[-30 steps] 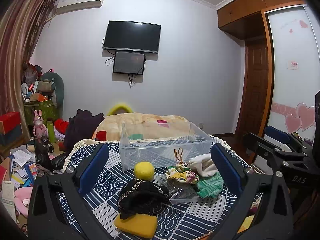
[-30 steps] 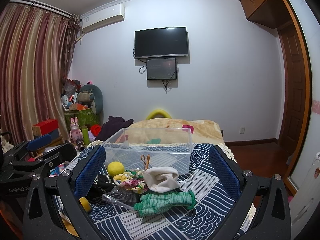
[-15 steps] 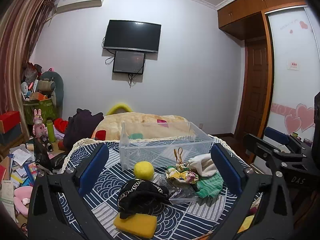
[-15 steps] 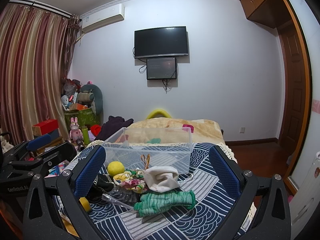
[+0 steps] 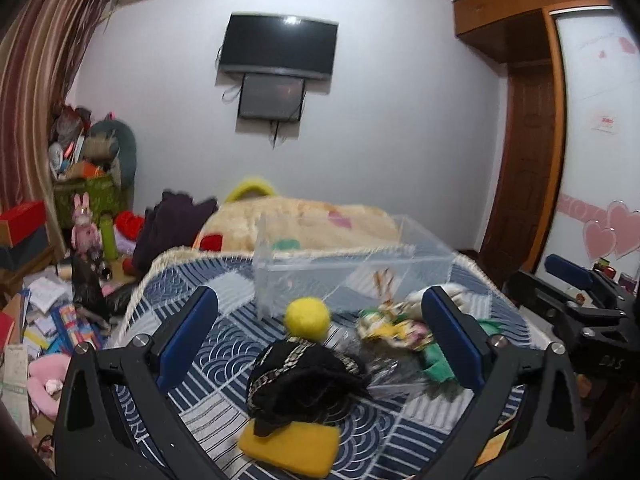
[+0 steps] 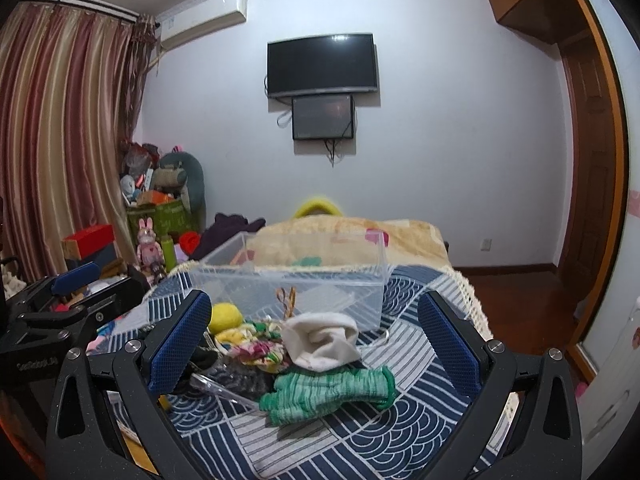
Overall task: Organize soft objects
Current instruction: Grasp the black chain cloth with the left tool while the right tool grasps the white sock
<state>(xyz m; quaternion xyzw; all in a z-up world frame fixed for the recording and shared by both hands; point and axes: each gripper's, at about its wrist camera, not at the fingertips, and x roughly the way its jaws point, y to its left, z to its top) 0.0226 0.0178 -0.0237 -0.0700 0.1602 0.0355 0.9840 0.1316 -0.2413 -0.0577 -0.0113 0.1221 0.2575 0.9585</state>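
A pile of soft things lies on a blue patterned cloth [image 6: 404, 364]: a yellow ball [image 5: 307, 317], a black cloth with a gold chain [image 5: 300, 380], a yellow sponge [image 5: 292, 446], a floral scrunchie [image 6: 256, 344], a white sock [image 6: 320, 338] and a green glove [image 6: 332, 392]. Behind them stands an empty clear plastic bin [image 6: 288, 284]. My left gripper [image 5: 320, 340] is open, above the black cloth. My right gripper [image 6: 312, 340] is open, above the sock and glove.
A clear plastic piece [image 6: 224, 388] lies beside the glove. Scissors [image 6: 286, 300] lean at the bin's front. A bed with a beige blanket [image 6: 344, 240] lies behind. Boxes, toys and papers [image 5: 52, 304] crowd the floor at the left. A wooden door [image 6: 592, 176] stands at the right.
My left gripper has moved forward and dipped toward the pile; its view is blurred. My right gripper has barely moved. Nothing has been picked up.
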